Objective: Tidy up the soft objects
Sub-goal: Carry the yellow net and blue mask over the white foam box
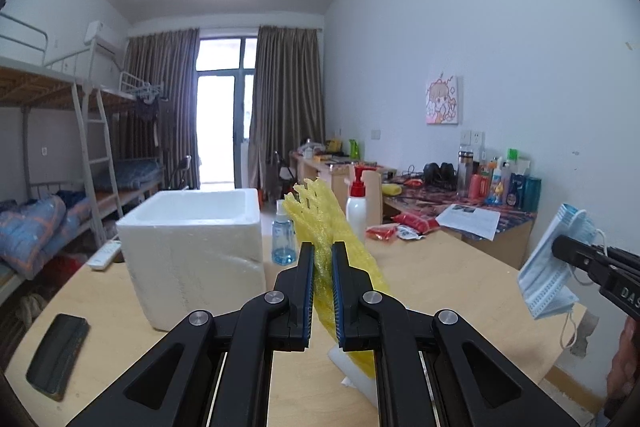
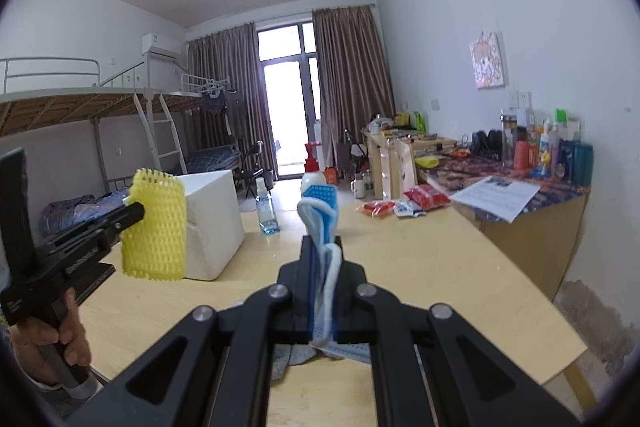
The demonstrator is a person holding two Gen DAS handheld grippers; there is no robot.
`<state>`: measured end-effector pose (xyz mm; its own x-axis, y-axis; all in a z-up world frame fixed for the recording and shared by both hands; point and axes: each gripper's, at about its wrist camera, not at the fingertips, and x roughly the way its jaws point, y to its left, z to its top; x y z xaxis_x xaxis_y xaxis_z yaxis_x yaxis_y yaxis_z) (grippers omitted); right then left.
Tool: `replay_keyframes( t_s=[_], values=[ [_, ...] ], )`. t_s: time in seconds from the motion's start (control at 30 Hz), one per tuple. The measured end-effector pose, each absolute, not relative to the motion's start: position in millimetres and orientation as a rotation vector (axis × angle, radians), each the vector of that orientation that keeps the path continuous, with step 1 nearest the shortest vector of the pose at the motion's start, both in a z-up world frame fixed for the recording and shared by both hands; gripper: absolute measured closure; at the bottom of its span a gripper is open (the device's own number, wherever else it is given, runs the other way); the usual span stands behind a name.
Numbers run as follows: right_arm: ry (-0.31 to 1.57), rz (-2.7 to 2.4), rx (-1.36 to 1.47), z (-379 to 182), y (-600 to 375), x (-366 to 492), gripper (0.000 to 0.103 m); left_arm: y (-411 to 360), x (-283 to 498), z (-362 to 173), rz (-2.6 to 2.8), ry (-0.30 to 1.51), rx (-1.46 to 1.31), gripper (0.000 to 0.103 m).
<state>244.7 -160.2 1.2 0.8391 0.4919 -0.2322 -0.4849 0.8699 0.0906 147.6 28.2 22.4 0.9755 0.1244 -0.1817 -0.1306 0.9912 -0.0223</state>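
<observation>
left wrist view: left gripper (image 1: 322, 255) clamps yellow foam net (image 1: 320, 215) | right gripper (image 2: 325, 247) clamps blue face mask (image 2: 326, 203) | ahead: white foam box (image 1: 192, 247), spray bottle (image 1: 283, 239), pump bottle (image 1: 357, 203) on table (image 1: 440, 267)

Yellow foam net (image 1: 320, 247): lower end hidden behind left claw (image 1: 322, 259). Face mask (image 2: 324, 227) edge-on, lower part behind right claw (image 2: 322, 251). Labels on bottles (image 1: 500, 183) too small to read.
</observation>
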Motion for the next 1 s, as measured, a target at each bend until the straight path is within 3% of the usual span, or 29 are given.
replay_keyframes(
  t_s=[1.0],
  values=[
    [0.241, 0.863, -0.013, 2.6, -56.1, 226.3, 0.095, 86.4, 64.6, 16.5, 0.369, 0.174, -0.016, 0.094]
  ],
)
